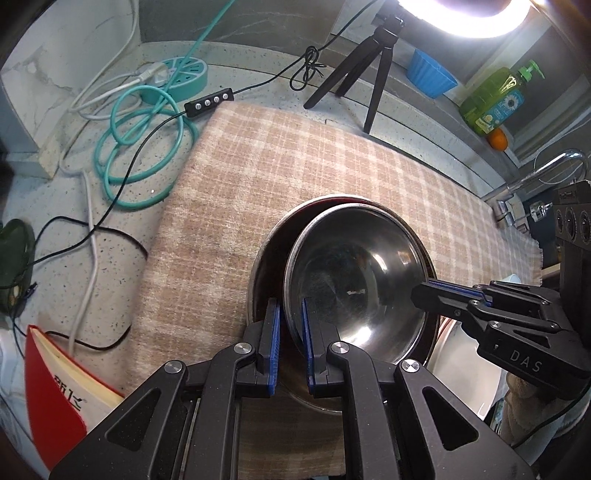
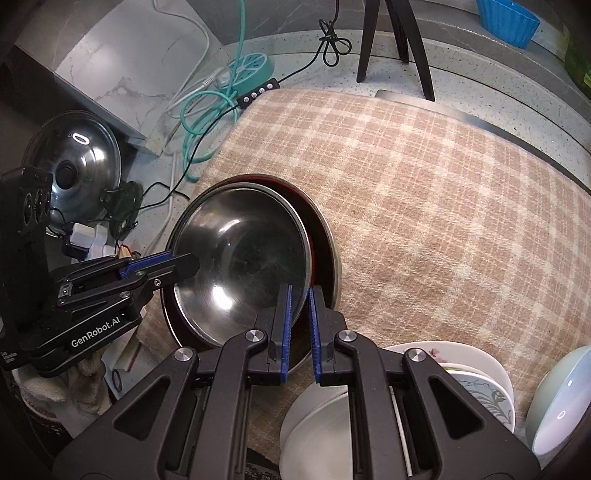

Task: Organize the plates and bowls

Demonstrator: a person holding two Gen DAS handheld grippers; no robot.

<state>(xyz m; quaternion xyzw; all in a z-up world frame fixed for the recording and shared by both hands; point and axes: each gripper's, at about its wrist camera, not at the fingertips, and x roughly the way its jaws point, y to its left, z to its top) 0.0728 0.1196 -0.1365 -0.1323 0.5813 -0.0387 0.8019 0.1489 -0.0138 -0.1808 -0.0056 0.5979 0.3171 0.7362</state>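
Both tools (image 1: 291, 332) (image 2: 300, 321) clamped on steel bowl (image 1: 354, 280) rim.

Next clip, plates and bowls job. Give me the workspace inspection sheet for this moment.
Surface: checked cloth over a speckled counter.
Job's things: steel bowl sits tilted inside a larger red-lined bowl; white dishes and a pale green bowl at the near edge.
Clutter: red book, pot lid, blue cup, soap bottle, orange.
Grippers: left hand-held gripper and right hand-held gripper each shut on the steel bowl's rim, on opposite sides.
Cables: coiled teal cable, black cable with switch box, white lead.
Surroundings: tripod, ring light, tap.
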